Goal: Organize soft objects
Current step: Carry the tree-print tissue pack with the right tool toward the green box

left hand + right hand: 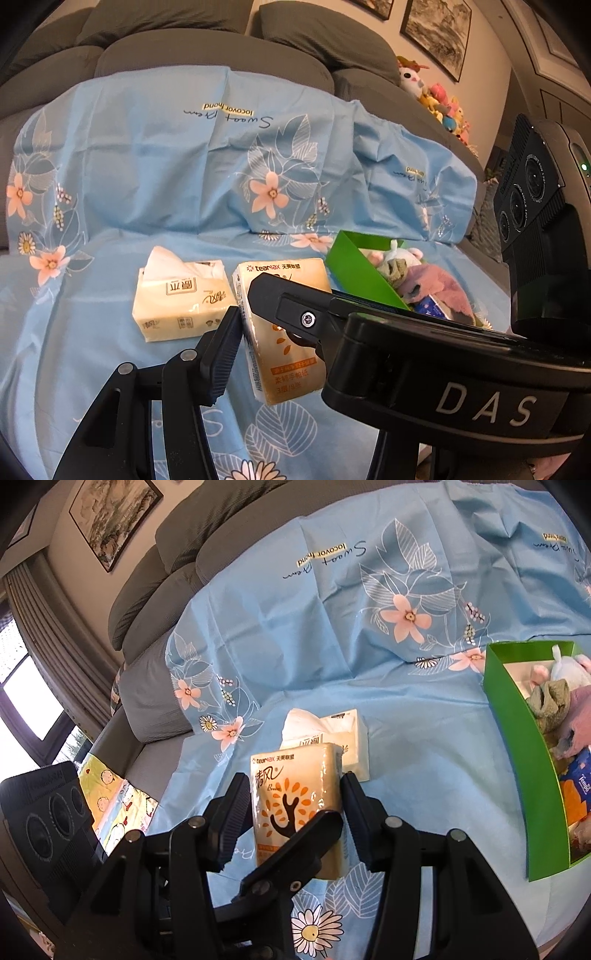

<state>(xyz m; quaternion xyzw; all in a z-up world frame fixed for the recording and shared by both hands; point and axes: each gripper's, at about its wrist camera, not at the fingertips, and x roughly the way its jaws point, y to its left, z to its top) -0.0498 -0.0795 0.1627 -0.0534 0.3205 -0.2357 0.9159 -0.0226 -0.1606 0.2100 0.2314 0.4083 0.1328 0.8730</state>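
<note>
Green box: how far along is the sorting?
Done: the green box already holds plush toys and cloths. In hand: both the left gripper and right gripper flank the orange tissue pack. Left: the opened tissue pack remains on the sheet.

Two tissue packs are lying on the sheet: one orange-tree pack (295,805) and one opened pack (181,295). One green box (524,760) is sitting there, and two grippers are showing.
</note>
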